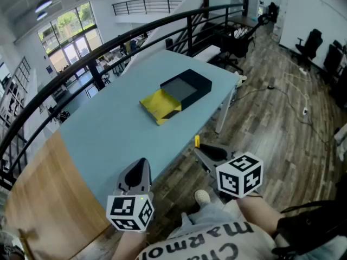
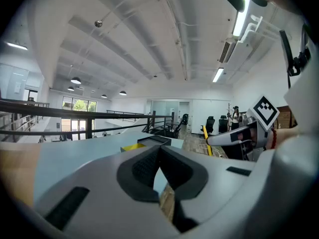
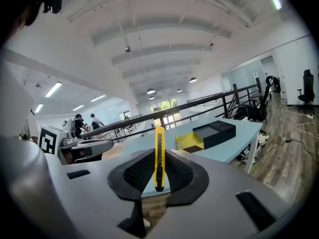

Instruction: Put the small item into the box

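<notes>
While right gripper (image 3: 159, 159) fingers are pinching yellow knife (image 3: 159, 138) upright, off desk's (image 1: 119, 129) near edge, best carrying it over open black box (image 1: 199, 92) by far corner, lowering inside before releasing. Left gripper (image 2: 160, 154) fingers sitting closed, empty.

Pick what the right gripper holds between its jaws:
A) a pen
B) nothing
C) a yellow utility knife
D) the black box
C: the right gripper view shows the right gripper closed on a yellow utility knife, which stands upright between its jaws.
</notes>
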Available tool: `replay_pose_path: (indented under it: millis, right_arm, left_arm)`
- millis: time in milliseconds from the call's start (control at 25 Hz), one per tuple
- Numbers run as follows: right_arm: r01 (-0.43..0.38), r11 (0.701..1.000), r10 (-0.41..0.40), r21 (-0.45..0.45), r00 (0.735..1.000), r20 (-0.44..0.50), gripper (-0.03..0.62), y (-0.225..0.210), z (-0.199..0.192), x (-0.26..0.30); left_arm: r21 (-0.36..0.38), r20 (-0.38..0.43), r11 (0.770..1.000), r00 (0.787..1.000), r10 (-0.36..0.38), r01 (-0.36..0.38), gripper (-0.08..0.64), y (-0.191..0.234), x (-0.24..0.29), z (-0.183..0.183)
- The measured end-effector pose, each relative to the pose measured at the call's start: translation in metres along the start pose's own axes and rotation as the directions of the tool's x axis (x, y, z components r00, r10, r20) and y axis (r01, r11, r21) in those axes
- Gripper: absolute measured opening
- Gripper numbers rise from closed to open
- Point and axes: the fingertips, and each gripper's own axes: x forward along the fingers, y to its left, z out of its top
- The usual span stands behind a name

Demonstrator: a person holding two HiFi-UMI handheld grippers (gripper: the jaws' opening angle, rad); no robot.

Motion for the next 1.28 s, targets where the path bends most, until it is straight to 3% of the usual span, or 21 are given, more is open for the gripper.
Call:
replay_pose_path:
  millis: [480,720,880,1120,1280]
  right_arm:
    - [-0.037,0.998,0.04,0.047,0.998,-0.05,0.077,-0.074,0.002,0.051]
    - [-0.088,0.994,0.096,0.062,0.986,-0.137,0.078,-0.126,0.0,0.096]
    - [-0.156,0.987,0.162,0.05,0.973,-0.165,0.078,-0.152,0.017,0.124]
    - [-0.28,0.96,0.271,-0.014,0.941,-0.205,0.077,-0.164,0.038,0.158]
    - [-0.372,0.927,0.375,0.052,0.906,-0.198,0.078,-0.157,0.042,0.172]
  left_arm:
    - [0.006,-0.062,1.0,0.998,-0.007,0.007,0.0,-0.004,0.088,-0.01]
    - [-0.102,-0.094,0.993,0.994,0.046,-0.056,0.0,0.008,0.156,-0.026]
    - [-0.141,-0.095,0.988,0.995,0.044,-0.057,0.0,0.003,0.2,-0.024]
    - [-0.12,-0.099,0.989,0.992,0.073,-0.085,-0.001,0.0,0.233,-0.016]
    - [-0.142,-0.086,0.981,0.989,0.118,-0.129,-0.001,0.004,0.237,-0.02]
